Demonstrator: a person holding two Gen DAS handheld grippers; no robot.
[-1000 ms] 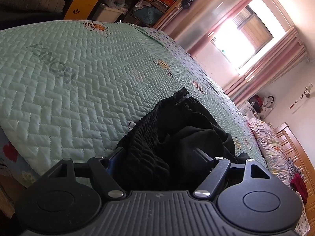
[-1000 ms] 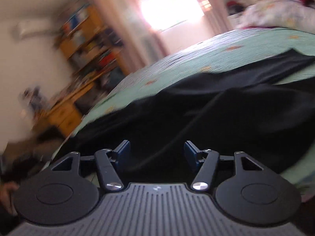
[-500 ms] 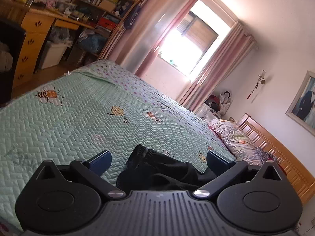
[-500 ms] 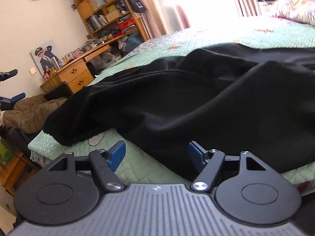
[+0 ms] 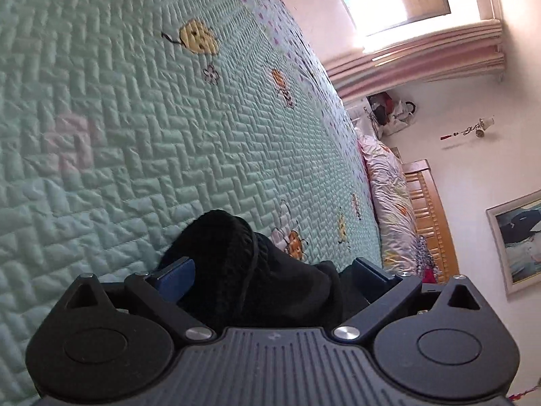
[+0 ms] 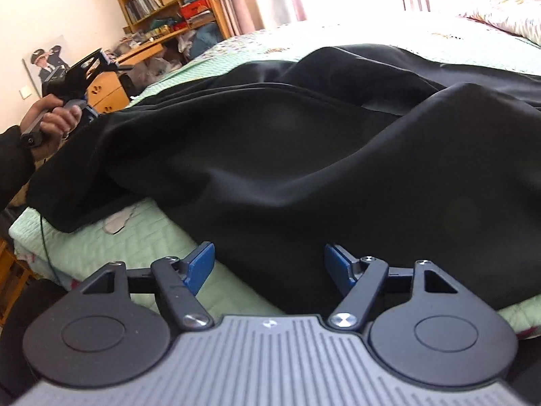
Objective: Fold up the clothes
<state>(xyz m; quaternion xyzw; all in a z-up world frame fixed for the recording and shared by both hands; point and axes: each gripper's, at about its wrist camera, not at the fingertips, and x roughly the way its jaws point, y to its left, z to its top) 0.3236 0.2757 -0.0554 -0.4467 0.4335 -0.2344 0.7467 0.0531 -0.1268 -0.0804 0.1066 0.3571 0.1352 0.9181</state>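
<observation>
So a black garment [image 6: 270, 142] is spread in loose folds across the mint-green quilted bedspread [image 6: 111, 247], with one edge hanging close to the bed's near edge.

The right gripper [image 6: 268, 265] is held low over that near edge, tipped down toward the cloth. Its jaws are opening, and the garment's hem is seen lying between the blue pads [image 6: 201, 264], but nothing is being pinched; daylight is visible on the left pad's side, where only the bedspread sits under it.

Off to the far left of the right wrist view, the left gripper [image 6: 86, 110] is seen gripped in the person's left hand [image 6: 54, 118], fist wrapped round the handle, dark sleeve [image 6: 13, 159] below it, the tool held at the garment's far end just above the cloth.

From the left wrist view, the left gripper [image 5: 274, 270] is angled down over the bed and its jaws are closing slightly from wide apart. A bunched ribbed end of the garment [image 5: 236, 257], with a drawcord running across it, is sat between them. Whether the pads are actually touching the fabric can't be told from here.
</observation>
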